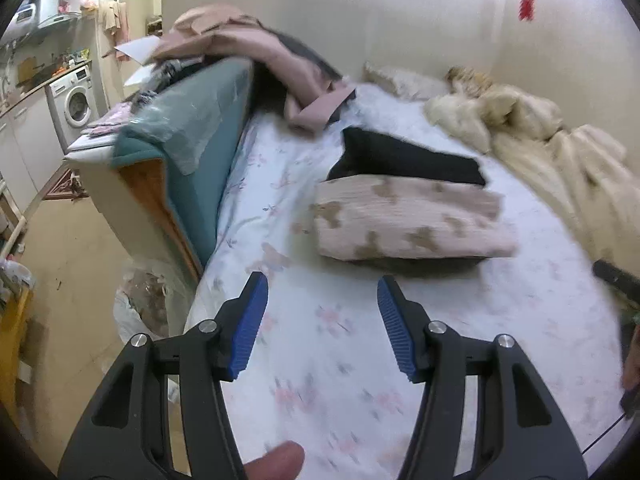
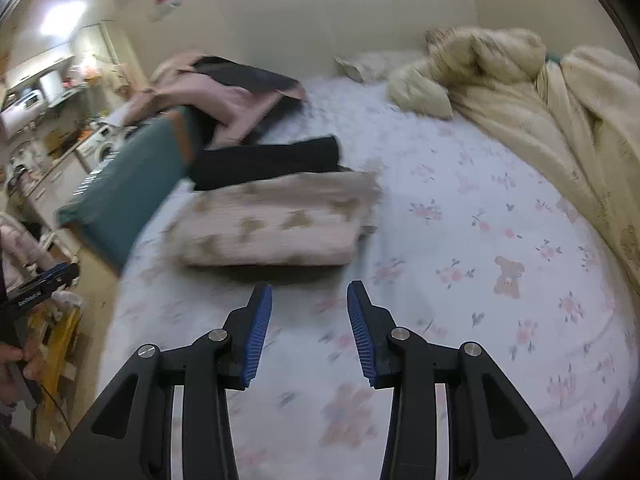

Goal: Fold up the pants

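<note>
Pants (image 1: pixel 412 220) folded, just ahead of my left gripper (image 1: pixel 322 292) and right gripper (image 2: pixel 308 299); both wide, empty. Fabric looks soft, light, limp; I'd pinch near edge.

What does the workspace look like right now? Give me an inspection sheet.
Surface: bed sheet, floral, bare at the near side.
Job's things: folded patterned pants lying flat; folded black garment behind them.
Clutter: pink clothes pile; cream blanket bunched at far right.
Grippers: left gripper open, empty; right gripper open, empty; both short of the pants.
Cables: thin cable at lower right.
Surroundings: washing machine, teal footboard.
</note>
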### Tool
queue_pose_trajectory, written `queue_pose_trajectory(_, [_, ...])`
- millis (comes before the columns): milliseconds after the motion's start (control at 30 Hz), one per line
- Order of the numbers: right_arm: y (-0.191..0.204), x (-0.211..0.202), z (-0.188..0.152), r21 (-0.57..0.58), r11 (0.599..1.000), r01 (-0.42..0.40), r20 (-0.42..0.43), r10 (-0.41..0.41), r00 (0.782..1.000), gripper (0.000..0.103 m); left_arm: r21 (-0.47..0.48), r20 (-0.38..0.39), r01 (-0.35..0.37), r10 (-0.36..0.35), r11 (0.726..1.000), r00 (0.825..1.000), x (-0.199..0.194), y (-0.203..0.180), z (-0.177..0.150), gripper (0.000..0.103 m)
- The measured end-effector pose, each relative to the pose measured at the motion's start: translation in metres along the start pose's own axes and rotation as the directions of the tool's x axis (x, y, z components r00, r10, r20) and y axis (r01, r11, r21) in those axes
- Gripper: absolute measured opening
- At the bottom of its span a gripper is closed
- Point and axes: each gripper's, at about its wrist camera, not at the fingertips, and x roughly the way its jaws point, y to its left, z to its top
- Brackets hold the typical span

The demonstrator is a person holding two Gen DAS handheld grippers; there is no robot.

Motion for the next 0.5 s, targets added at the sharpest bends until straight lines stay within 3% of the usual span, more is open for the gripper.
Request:
queue_pose_trajectory(100, [0.037,-0.059,-0.026,-0.043,0.999,0.005,0.068,-0.002,0.998,0.043,-0.019,0.104,-0.003,0.005,1.000,0.995,-0.059,-0.007,-0.020,0.055])
queue_pose_trajectory(167, [0.056,-0.091,-0.041,-0.073,0.997,0.000,0.106,0.008,0.994,0.043,-0.017,0.166,-0.004,0.007,1.000,0.986,-0.105,-0.015,-0.039,0.061])
queue_pose_trajectory(233, [0.073,-0.123,-0.058,-0.080,0.997,-0.007,0.139,0.019,0.990,0.043,-0.015,0.203,0.032,-0.028,0.999,0.979,-0.138,-0.021,-0.054,0.065])
queue_pose_trajectory(333, [0.084,-0.154,-0.083,-0.047,0.999,-0.021,0.148,0.028,0.989,0.043,0.011,0.222,0.053,-0.054,0.999,0.973,-0.171,-0.032,-0.080,0.076])
queue_pose_trajectory(500, [0.099,-0.174,-0.121,-0.050,0.999,0.006,0.161,0.002,0.987,0.056,0.071,0.163,0.043,-0.054,0.997,0.985,-0.187,-0.049,-0.122,0.079])
